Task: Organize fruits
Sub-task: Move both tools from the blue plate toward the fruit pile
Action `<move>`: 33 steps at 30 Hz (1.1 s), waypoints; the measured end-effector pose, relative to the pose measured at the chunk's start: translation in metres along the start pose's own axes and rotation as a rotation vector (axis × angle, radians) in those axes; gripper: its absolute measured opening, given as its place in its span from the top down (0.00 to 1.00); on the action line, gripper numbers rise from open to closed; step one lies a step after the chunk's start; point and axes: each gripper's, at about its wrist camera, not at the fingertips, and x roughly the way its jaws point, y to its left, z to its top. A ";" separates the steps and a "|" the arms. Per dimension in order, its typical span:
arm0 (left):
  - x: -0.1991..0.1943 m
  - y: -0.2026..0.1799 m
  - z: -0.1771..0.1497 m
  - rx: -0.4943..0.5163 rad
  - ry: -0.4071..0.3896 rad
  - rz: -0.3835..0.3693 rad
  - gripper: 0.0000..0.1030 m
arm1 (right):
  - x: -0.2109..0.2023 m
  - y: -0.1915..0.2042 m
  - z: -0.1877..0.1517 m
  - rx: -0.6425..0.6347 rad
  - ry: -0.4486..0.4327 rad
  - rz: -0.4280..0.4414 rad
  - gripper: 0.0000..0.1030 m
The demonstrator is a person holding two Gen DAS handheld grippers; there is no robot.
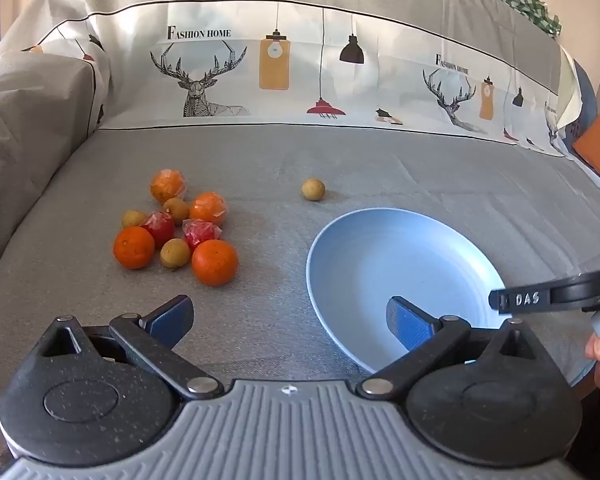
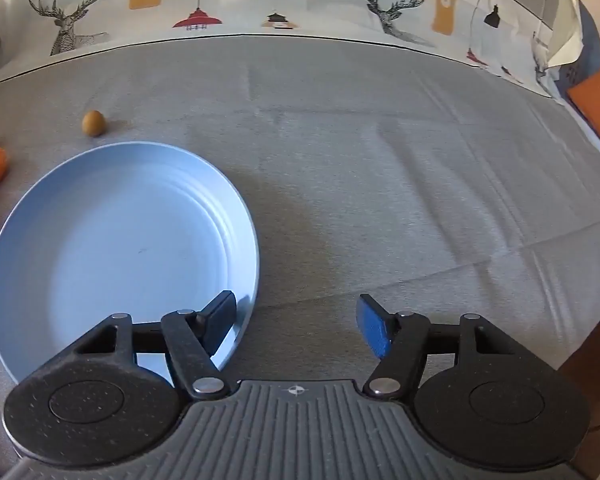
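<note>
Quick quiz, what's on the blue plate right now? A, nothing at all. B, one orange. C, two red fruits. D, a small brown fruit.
A: both wrist views show the blue plate bare, while the lone small brown fruit sits on the gray cloth beyond the plate's rim and the pile of oranges and other fruits lies off to its left.

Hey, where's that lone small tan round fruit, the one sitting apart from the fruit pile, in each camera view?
Left wrist view: the lone small tan round fruit sits centre frame on the grey cloth, beyond the far rim of the light blue round plate.
Right wrist view: it lies upper left, just past the plate's far rim.
Shared landmark: the blue plate.
</note>
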 end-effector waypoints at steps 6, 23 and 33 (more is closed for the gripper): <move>0.000 -0.003 -0.001 0.013 0.008 -0.006 0.00 | -0.026 -0.003 0.006 0.014 -0.100 0.092 0.26; 0.008 -0.001 -0.006 0.011 0.005 -0.019 0.00 | -0.053 0.020 0.006 -0.063 -0.269 0.119 0.08; 0.001 -0.006 -0.008 0.045 -0.067 -0.027 0.01 | -0.061 0.025 0.008 -0.047 -0.340 0.106 0.08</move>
